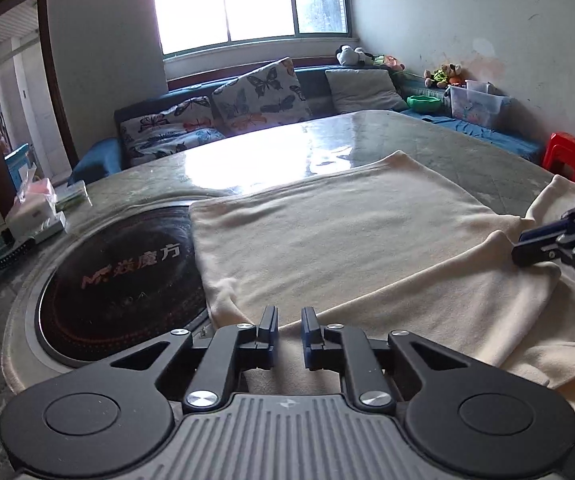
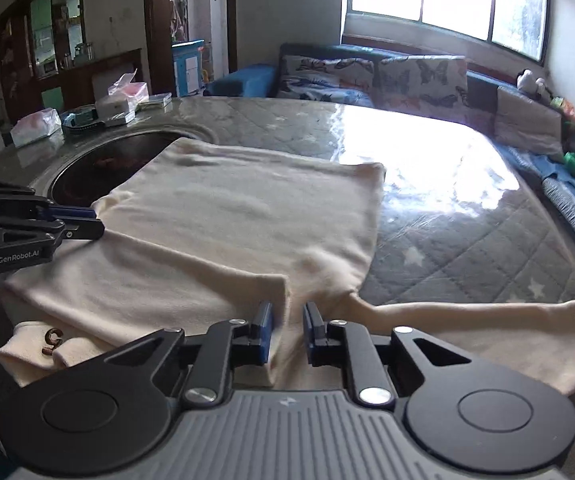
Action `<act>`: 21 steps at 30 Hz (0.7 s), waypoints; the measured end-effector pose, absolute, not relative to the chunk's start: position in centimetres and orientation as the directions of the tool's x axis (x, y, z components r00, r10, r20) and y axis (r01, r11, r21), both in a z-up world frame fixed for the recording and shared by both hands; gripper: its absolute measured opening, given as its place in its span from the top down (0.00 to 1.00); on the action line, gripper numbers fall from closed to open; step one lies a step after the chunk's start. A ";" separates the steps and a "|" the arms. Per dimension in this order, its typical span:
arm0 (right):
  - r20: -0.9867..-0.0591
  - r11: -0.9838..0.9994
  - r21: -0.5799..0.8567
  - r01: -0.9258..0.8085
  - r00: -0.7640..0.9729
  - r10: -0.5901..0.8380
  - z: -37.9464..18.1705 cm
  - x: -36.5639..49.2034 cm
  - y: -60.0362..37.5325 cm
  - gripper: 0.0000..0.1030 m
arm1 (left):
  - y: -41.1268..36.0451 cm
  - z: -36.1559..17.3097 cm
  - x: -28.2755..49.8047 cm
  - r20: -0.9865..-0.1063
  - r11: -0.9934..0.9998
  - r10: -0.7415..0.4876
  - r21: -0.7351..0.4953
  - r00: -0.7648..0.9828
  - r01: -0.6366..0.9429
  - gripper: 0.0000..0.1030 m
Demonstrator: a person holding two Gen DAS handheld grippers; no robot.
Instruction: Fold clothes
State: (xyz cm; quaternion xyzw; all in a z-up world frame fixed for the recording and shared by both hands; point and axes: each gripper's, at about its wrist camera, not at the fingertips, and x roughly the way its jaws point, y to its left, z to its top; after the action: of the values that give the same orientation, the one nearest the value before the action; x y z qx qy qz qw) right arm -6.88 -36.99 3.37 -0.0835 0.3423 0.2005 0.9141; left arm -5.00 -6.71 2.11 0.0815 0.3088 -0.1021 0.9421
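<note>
A cream long-sleeved top [image 1: 351, 236] lies spread on the round table, its near part folded over itself; it also shows in the right wrist view [image 2: 247, 216]. One sleeve [image 2: 487, 320] stretches out to the right. My left gripper [image 1: 289, 312] hovers at the fold's near-left edge, jaws a little apart with nothing between them; it also shows at the left of the right wrist view [image 2: 87, 222]. My right gripper [image 2: 287, 308] is open over the fold's corner by the armpit; it also shows in the left wrist view [image 1: 521, 248].
The table [image 2: 467, 232] has a quilted grey cover under glossy plastic and a black induction hob [image 1: 119, 280] set in its left part, partly under the top. Boxes and tissue packs [image 1: 35, 208] sit at the far left. A sofa with cushions [image 1: 259, 92] and a red stool [image 1: 569, 156] stand behind.
</note>
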 end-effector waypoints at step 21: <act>-0.585 0.974 0.062 -0.219 0.782 0.213 4.8 -8.3 -45.7 0.79 | -8.9 4.1 -4.9 -0.576 0.954 -0.146 0.133 0.804 0.268 0.60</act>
State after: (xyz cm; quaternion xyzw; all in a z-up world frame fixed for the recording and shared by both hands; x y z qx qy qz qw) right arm -8.35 -45.74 4.82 -0.0045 0.3096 0.1143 0.9440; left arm -4.92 -8.94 4.10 0.1042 0.2930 -0.1095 0.9441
